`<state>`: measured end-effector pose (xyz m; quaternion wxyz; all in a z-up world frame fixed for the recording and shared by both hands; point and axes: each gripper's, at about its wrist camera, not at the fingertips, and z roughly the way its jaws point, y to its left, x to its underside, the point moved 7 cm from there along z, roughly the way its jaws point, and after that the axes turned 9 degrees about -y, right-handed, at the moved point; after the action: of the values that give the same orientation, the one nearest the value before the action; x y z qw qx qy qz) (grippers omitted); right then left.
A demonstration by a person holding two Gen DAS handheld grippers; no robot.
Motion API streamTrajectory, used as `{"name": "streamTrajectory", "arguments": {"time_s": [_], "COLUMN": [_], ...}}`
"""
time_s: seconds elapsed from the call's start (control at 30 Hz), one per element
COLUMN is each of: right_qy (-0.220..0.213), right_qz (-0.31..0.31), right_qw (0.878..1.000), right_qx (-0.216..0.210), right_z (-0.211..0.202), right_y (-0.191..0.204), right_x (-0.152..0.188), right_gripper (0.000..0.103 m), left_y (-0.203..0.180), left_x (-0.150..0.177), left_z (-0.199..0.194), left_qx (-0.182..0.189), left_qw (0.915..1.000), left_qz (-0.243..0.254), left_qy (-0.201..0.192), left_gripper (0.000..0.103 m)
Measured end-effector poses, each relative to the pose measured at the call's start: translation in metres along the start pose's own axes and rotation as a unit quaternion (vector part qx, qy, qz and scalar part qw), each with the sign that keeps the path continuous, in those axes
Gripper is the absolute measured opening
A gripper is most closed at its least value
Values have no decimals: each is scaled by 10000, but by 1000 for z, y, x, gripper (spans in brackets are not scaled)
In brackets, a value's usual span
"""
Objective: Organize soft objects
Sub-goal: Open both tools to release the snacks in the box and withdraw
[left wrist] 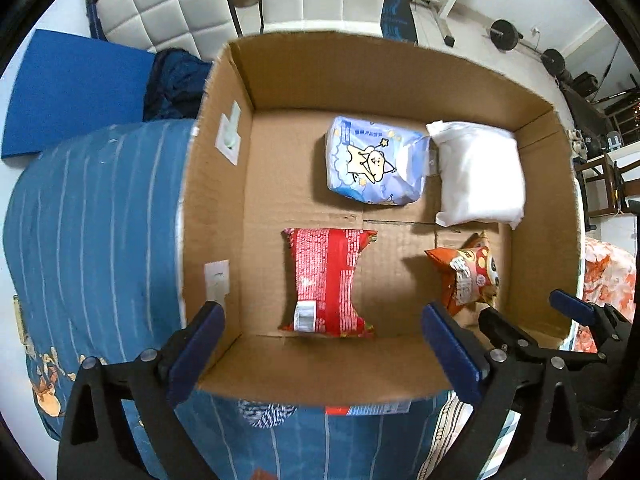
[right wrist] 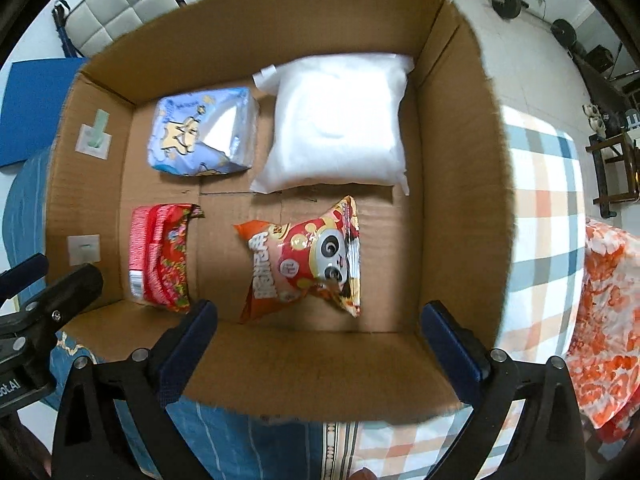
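An open cardboard box (left wrist: pixel 224 200) (right wrist: pixel 460 160) holds several soft items. A red packet (left wrist: pixel 326 282) (right wrist: pixel 160 256) lies front left. An orange panda snack bag (left wrist: pixel 468 274) (right wrist: pixel 306 258) lies front right. A blue tissue pack (left wrist: pixel 374 160) (right wrist: pixel 204 132) and a white pillow (left wrist: pixel 478 174) (right wrist: pixel 340 124) lie at the back. My left gripper (left wrist: pixel 324 356) is open and empty above the box's near wall, over the red packet. My right gripper (right wrist: pixel 320 346) is open and empty above the near wall, over the panda bag; it also shows in the left wrist view (left wrist: pixel 532 320).
The box sits on a bed with a blue striped cover (left wrist: pixel 92 232) and a plaid sheet (right wrist: pixel 544 208). An orange floral cloth (right wrist: pixel 608 312) lies to the right. A blue mat (left wrist: pixel 72 88), white padded panels and gym weights (left wrist: pixel 506 34) stand beyond.
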<state>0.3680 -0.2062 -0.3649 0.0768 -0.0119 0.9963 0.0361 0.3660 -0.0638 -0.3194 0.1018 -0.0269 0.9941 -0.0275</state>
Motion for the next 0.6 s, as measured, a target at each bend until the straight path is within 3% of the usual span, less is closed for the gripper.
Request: {"name": "streamTrajectory", "arguments": {"time_s": [0.27,0.6], "right_qy": [-640,-1368], "right_qz": [-77,-19], "right_qw": [9979,9905], "right_qx": [-18,-120], "right_z": [-67,-140], "right_y": [-20,-19], "right_x": [6,33], "right_gripper": [103,103], "left_y": [22,21], "left_x": [7,34], "left_z": [-50,-113], "left_qx": [-11,61], "left_qw": [9985,9917], "left_qz": [-50,-144], "left_qy": [-554,-1278], "left_gripper": [101,101]}}
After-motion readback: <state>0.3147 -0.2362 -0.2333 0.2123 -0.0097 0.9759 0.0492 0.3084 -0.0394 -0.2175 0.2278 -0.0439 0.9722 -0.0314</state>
